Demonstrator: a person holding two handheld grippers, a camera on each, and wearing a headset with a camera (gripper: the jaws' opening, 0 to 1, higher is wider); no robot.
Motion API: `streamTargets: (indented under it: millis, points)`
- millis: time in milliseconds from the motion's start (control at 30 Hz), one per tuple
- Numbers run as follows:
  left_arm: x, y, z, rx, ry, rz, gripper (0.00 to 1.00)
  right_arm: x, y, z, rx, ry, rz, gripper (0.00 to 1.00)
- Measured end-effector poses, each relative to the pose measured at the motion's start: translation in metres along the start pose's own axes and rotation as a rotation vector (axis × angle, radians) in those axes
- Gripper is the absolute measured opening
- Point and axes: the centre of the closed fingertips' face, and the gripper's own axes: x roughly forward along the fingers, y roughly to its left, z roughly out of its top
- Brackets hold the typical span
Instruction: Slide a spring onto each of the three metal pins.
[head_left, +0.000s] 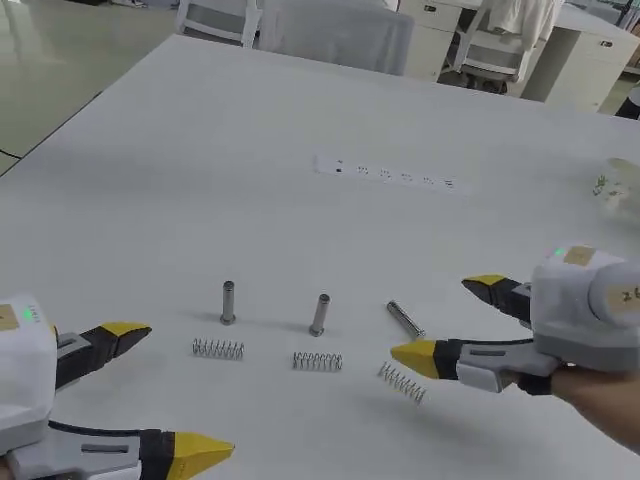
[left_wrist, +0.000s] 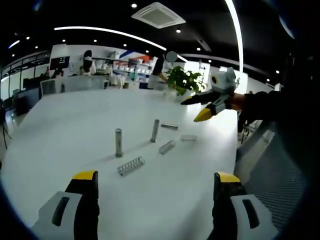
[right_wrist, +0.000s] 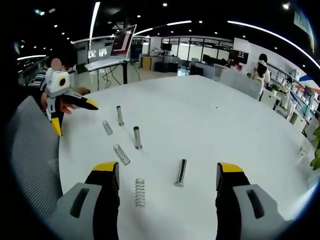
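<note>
Two metal pins stand upright on the white table, a left pin and a middle pin. A third pin lies on its side to the right. In front of each pin lies one of three springs. My right gripper hovers open just right of the lying pin and the nearest spring. My left gripper is open at the near left, short of the left spring and left pin. Neither gripper holds anything.
A white power strip lies flat farther back on the table. Chairs stand beyond the far edge. A small clear object sits at the far right. The table edge runs close behind the springs on my side.
</note>
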Motion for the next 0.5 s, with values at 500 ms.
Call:
streamTargets:
  millis: [500]
  points:
    - [-0.002,0.0,0.0,-0.001,0.001,0.01,0.91,0.041,-0.024,-0.007,-0.013,0.143,-0.001,0.52]
